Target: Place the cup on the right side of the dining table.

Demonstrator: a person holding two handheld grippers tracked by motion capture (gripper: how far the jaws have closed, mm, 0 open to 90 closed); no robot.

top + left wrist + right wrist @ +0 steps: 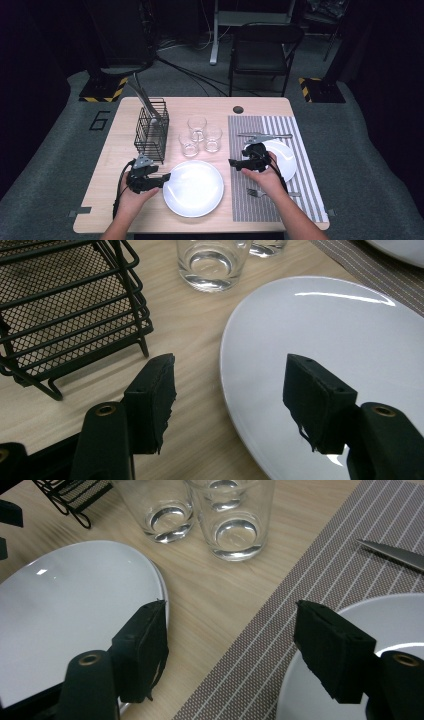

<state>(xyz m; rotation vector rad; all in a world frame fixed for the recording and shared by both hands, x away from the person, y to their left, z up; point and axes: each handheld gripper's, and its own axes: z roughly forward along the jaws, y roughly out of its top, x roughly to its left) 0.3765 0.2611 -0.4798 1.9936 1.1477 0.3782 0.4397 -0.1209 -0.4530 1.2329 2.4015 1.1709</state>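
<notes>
The left tongs (167,177) are standing wide apart with nothing clamped between them. In the left gripper view (230,397) they are straddling the near-left rim of the large white plate (193,188): one jaw is hanging over the bare wood, the other over the plate's face, and whether either is touching the rim cannot be told. That plate is lying on the desk (125,150) just left of the striped placemat (260,202).

The right tongs (235,163) are also gaping, holding nothing. In the right gripper view (231,650) they are hovering over the strip of wood and mat edge between the large plate (65,610) and the smaller white plate (285,157), which is sitting on the placemat (320,575).

Three clear glasses (200,135) are standing in a cluster behind the large plate, near both tongs. The black wire caddy (151,131) is standing just beyond the left tongs, with cutlery sticking up from it; its foot is showing close by in the left gripper view (70,315). A knife (265,135) is lying across the mat behind the smaller plate, and a fork (257,192) is lying on the mat beside the right hand (267,180). Nothing is sitting between the left tongs and the plate rim.
</notes>
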